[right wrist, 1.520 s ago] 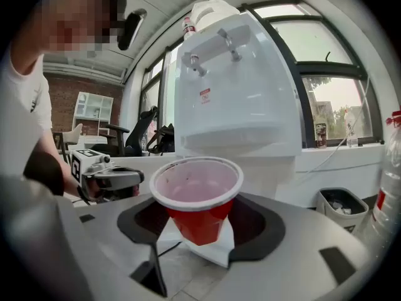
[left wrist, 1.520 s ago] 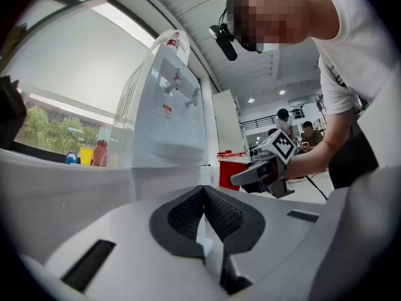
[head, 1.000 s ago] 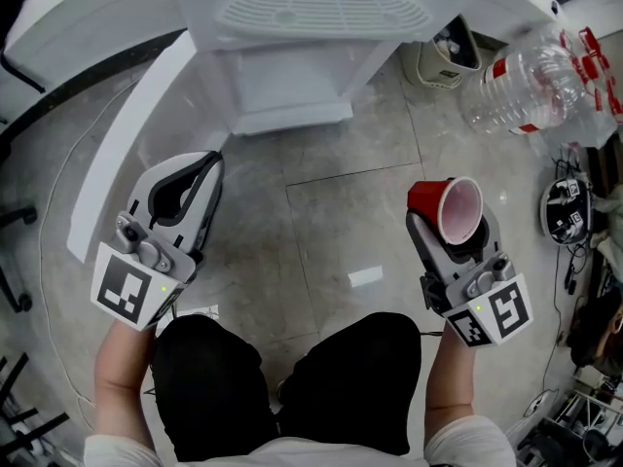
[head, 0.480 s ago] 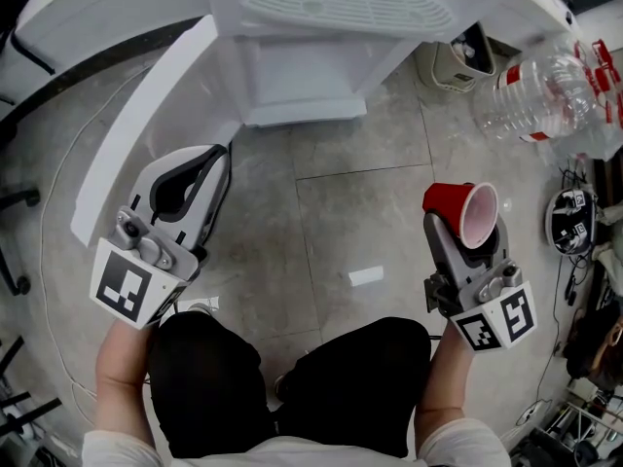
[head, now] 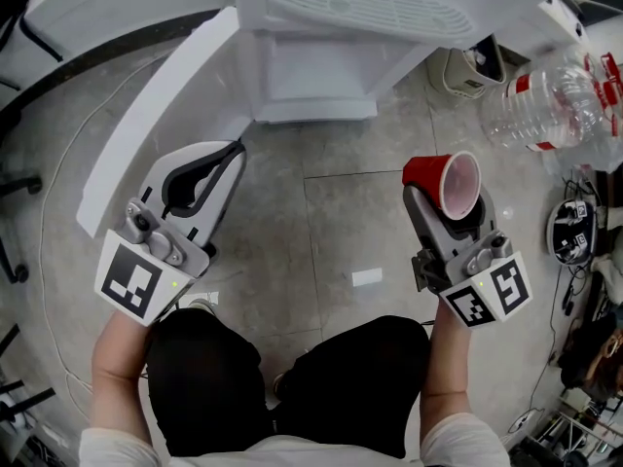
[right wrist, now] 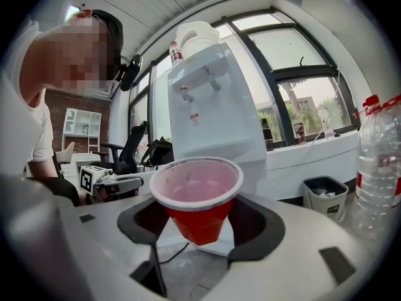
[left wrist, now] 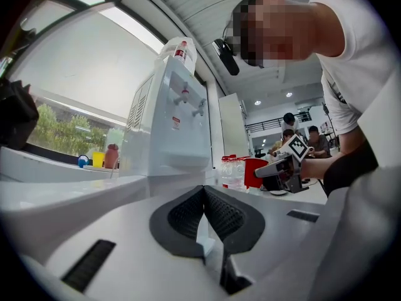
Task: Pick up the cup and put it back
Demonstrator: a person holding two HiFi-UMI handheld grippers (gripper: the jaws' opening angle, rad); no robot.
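Cup, red with a pale inside, hangs above the floor near the water dispenser, pinched between the right gripper's part-open jaws. Left gripper is empty, jaws pressed together.

This looks like an office break corner. A white water dispenser with a bottle on top stands on the far side, in front of tall windows that look out on trees. To its right sit a small waste bin and large clear water bottles with red caps. The floor is polished grey stone tile. Off to the left are black office chairs and white open shelving; in the left gripper view, people sit far back under ceiling spotlights
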